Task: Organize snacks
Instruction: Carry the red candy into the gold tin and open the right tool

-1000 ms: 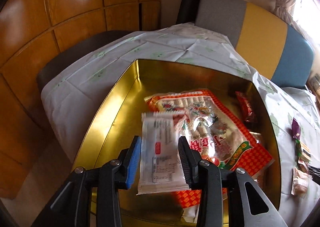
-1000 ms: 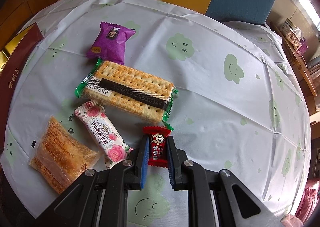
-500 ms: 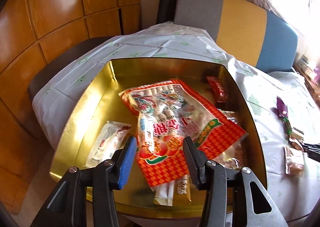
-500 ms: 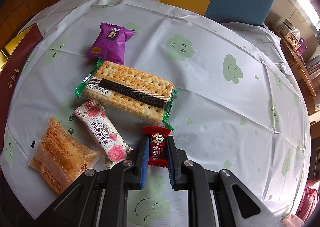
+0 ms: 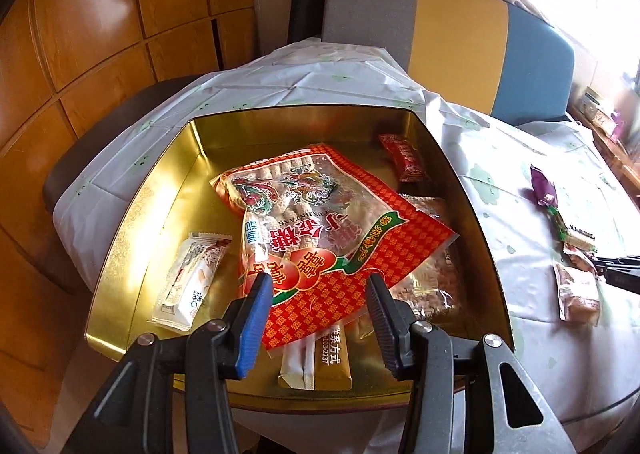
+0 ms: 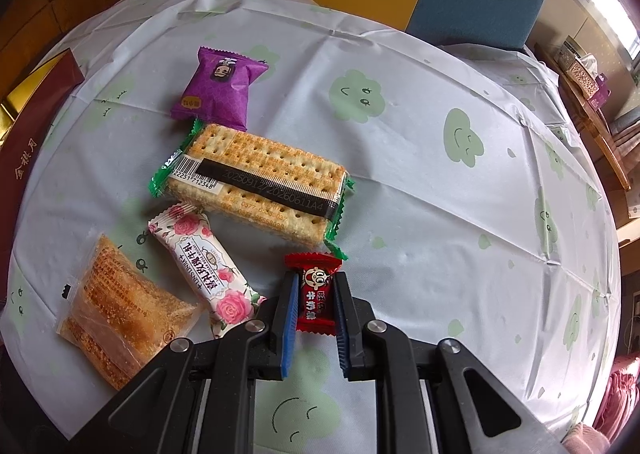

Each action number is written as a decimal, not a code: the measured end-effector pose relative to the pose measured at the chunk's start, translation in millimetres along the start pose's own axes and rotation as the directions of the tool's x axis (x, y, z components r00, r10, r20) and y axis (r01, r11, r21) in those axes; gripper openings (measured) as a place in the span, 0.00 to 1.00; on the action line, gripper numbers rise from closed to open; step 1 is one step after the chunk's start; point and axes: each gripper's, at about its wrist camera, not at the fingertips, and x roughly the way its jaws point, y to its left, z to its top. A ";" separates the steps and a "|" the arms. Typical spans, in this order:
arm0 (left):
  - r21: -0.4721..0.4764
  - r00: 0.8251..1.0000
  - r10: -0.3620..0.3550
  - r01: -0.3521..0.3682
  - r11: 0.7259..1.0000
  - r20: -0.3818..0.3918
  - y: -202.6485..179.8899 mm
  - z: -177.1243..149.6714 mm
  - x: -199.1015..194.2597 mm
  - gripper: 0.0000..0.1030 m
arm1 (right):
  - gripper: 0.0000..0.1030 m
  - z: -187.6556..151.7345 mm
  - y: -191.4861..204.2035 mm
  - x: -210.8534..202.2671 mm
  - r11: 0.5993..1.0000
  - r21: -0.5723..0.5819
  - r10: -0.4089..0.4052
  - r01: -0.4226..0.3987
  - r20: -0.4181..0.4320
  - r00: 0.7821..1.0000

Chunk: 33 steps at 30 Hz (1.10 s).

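While the small red candy (image 6: 316, 300) is sitting between the two pads of the right gripper (image 6: 316, 308), the pads are pressing on its sides and holding it tight. The candy is just above the white tablecloth (image 6: 420, 214) with green smiley clouds. Just beside it on the cloth, a long cracker pack (image 6: 256, 178) is lying, and its green end is nearly touching the candy. A rose-print bar (image 6: 208, 270) is lying next to the crackers, and a clear bag of golden pastry (image 6: 120, 306) is lying near the table's edge. A purple packet (image 6: 218, 86) is resting past the crackers.

Over in the other view, the left gripper (image 5: 318, 304) is hanging above the gold tin (image 5: 132, 222) with its pads apart and nothing between them. Inside the tin, a big red bag of peanut candy (image 5: 320, 230) is lying on top of other snacks. A white packet (image 5: 188, 278) is lying on the tin floor beside the big bag. A small red packet (image 5: 404, 158) is sitting in the far corner. A gold and white stick pack (image 5: 316, 358) is poking out from under the big bag at the near side. A chair (image 5: 456, 42) in grey, yellow and blue is standing behind the table.
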 end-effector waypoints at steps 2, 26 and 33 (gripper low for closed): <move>0.002 1.000 0.002 -0.002 1.000 -0.002 1.1 -1.8 0.1 0.48 | 0.16 0.1 -1.6 0.1 1.000 0.015 0.004 -0.004 0.001 1.000; -0.045 1.000 0.012 -0.012 0.999 -0.008 21.0 -11.4 0.7 0.48 | 0.15 36.3 98.6 -93.5 0.949 -0.032 0.312 -0.312 0.215 0.925; -0.070 1.000 0.016 -0.017 0.997 -0.012 29.6 -11.3 2.2 0.47 | 0.15 75.0 198.7 -103.2 0.880 -0.189 0.468 -0.435 0.191 0.863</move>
